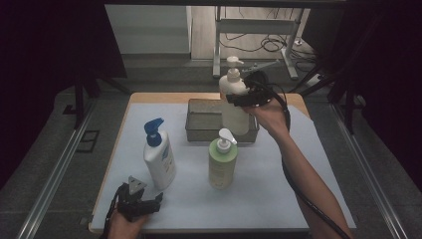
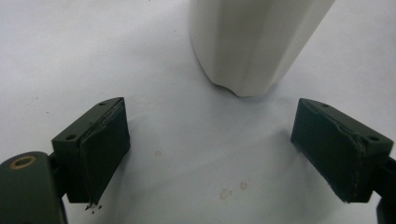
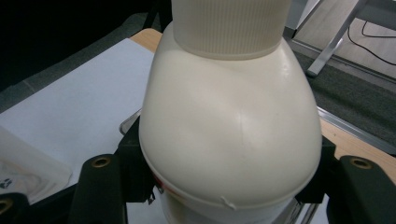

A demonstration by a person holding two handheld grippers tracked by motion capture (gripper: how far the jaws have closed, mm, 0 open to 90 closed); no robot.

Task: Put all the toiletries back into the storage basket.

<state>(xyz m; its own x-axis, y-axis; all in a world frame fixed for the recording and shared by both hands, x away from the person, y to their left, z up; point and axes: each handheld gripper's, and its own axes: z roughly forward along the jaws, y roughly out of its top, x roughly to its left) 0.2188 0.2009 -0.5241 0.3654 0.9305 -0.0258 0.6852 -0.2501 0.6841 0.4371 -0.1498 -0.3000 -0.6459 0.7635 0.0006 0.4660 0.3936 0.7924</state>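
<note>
Cream pump bottle (image 1: 234, 94) seemingly inside tray (image 1: 199, 119) on white tabletop (image 1: 278, 189).

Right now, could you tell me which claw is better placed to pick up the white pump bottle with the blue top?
Left. The left claw sits open beside the white pump bottle with the blue top; the right claw already grips the cream pump bottle over the grey metal tray.

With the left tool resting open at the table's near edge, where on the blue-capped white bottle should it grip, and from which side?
Grip the blue-capped bottle across its lower body, coming in level from the near side, where the left tool already faces it. The bottle stands upright with a narrow base that probably fits between the open jaws; the pump head is too uneven.
</note>
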